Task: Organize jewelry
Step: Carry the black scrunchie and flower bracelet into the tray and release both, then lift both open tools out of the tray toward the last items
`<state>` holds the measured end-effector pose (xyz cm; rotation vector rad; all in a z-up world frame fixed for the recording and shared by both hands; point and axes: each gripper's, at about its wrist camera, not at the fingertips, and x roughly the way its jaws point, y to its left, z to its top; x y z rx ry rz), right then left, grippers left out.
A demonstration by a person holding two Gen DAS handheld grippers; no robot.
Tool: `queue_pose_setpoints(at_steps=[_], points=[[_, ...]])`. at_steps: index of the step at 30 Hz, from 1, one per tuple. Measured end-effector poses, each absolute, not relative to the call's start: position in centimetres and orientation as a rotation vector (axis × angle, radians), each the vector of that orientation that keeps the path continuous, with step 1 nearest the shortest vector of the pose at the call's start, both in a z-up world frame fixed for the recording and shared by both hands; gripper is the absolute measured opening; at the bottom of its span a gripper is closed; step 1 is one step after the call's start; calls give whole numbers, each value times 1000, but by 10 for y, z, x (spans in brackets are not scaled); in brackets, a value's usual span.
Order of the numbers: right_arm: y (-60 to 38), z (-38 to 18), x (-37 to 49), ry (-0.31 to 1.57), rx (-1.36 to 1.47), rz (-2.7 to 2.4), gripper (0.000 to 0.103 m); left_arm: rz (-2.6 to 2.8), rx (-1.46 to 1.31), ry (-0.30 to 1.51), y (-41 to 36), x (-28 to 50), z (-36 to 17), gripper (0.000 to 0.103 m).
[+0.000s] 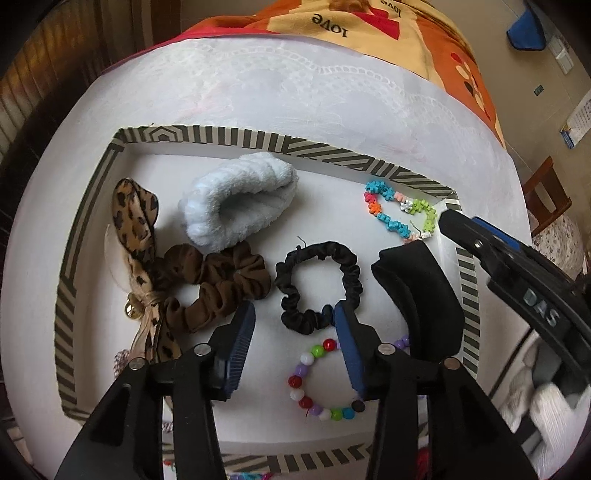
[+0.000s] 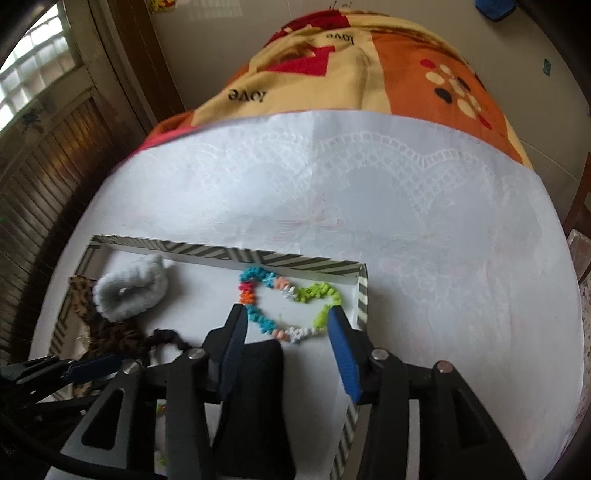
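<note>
A striped-rimmed white tray (image 1: 207,134) (image 2: 295,260) holds the pieces. My left gripper (image 1: 295,328) hangs open over the near rim of a black scrunchie (image 1: 351,273), its pads clear of it. A bead bracelet (image 1: 295,382) lies under the gripper. My right gripper (image 2: 286,325) is open around a black padded headband (image 2: 258,387) (image 1: 421,295); a gap shows at its right pad. Just ahead of its tips lies a colourful flower bracelet (image 2: 258,321) (image 1: 391,221). One of the right gripper's fingers (image 1: 461,227) shows at the tray's right rim.
Also in the tray lie a pale blue fluffy band (image 1: 236,206) (image 2: 129,291), a brown scrunchie (image 1: 229,280) and a leopard-print bow (image 1: 136,218). The tray rests on a white lace-pattern cloth (image 1: 295,92) with an orange blanket (image 1: 369,22) beyond. A wooden chair (image 1: 546,192) stands right.
</note>
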<state>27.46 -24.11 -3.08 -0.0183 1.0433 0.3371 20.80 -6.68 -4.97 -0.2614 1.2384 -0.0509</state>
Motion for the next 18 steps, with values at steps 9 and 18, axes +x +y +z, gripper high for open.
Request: queue_pose_setpoints(at_steps=[9, 18], points=[[-248, -12, 221, 1047, 12, 310, 56, -21, -216, 1198, -60, 183, -28, 37], [-249, -6, 177, 1051, 29, 299, 59, 5, -158, 1164, -58, 152, -14, 37]])
